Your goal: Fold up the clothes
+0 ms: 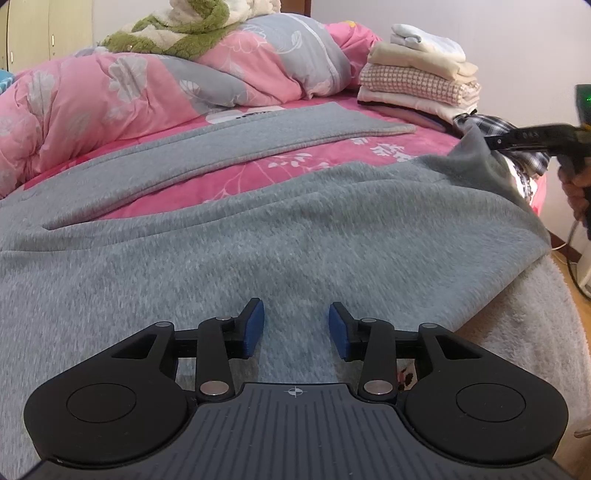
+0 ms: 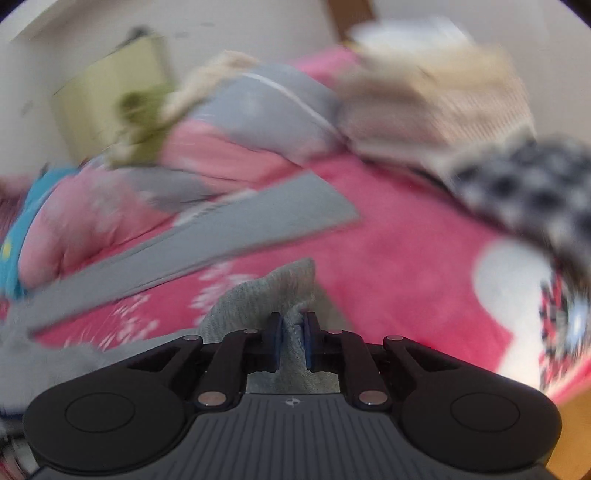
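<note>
A large grey fleece garment (image 1: pixel 295 229) is spread across the pink bed, with one long strip of it (image 1: pixel 258 136) lying toward the back. My left gripper (image 1: pixel 296 326) hovers over the near part of the garment, its blue pads apart with only flat fabric beneath them. At the right edge a hand holds my right gripper (image 1: pixel 493 142), which lifts a corner of the grey cloth. The blurred right wrist view shows that gripper (image 2: pixel 293 332) shut on a bunched fold of the grey garment (image 2: pixel 273 288).
Folded clothes (image 1: pixel 417 74) are stacked at the back right, with a checked garment (image 1: pixel 491 123) beside them. A rolled pink and grey quilt (image 1: pixel 147 85) lies along the back, a green and white blanket (image 1: pixel 177 29) on top. The bed drops off to wooden floor (image 1: pixel 580 295) at the right.
</note>
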Demonstrator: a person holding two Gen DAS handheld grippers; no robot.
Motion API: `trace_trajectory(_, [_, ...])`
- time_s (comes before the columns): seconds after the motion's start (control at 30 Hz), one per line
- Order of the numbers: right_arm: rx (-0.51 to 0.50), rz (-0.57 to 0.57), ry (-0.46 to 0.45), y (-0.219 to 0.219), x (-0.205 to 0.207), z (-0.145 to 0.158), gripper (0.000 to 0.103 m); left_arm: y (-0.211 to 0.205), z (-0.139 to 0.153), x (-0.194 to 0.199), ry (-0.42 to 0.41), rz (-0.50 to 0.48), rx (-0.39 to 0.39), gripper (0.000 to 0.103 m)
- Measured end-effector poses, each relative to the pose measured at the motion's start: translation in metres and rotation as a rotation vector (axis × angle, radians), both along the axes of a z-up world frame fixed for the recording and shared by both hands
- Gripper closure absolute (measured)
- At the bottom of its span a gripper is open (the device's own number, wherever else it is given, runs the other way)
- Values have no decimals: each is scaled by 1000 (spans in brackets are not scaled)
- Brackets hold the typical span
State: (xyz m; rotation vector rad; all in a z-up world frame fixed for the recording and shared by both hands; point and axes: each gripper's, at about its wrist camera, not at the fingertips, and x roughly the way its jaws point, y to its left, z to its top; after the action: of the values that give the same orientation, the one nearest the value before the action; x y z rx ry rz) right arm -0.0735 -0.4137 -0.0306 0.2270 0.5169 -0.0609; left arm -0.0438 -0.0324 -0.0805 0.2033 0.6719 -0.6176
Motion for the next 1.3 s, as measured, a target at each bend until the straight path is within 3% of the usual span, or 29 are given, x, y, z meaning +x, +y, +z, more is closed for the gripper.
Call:
trace_trajectory(0.13, [-257,168,19,67,-12,5,74,0,0,-1,1,1,-2,64])
trace_trajectory(0.17, [-295,211,20,78,-17,5,66,0,0,-1,1,1,-3,64])
trace_trajectory(0.2, [-313,248,16,85,-21,6,61,0,0,-1,1,1,-4,64])
trace_trajectory(0.33, [-304,293,1,87,-32,12,59,1,0,0,2,2,-8,63])
trace_trajectory(0.47, [-272,228,1,67,-29,12,59,0,0,0,1,3,-7,63])
trace_trajectory(0.63, [-160,228,4,40,-11,0,63,-1,0,-1,0,4,-1,63])
trace_trajectory(0.73, [-77,230,11,27,-3,-7,69,-2,0,0,-1,4,6,62])
trace_trajectory(0.8, [-31,227,8,19,0,-11,80,-3,0,0,-2,3,11,62])
trace_trajectory(0.9, [-36,198,-35,13,-2,-9,84,-5,0,0,-4,2,15,61])
trace_trajectory(1.03, [-41,159,-65,5,0,-6,84,-5,0,0,-6,1,19,61])
trace_trajectory(1.17, [73,135,-93,-16,0,-7,79,-5,0,1,-6,1,20,61])
trace_trajectory(1.3, [191,91,-127,-42,-3,-10,61,-5,0,1,-6,0,23,60])
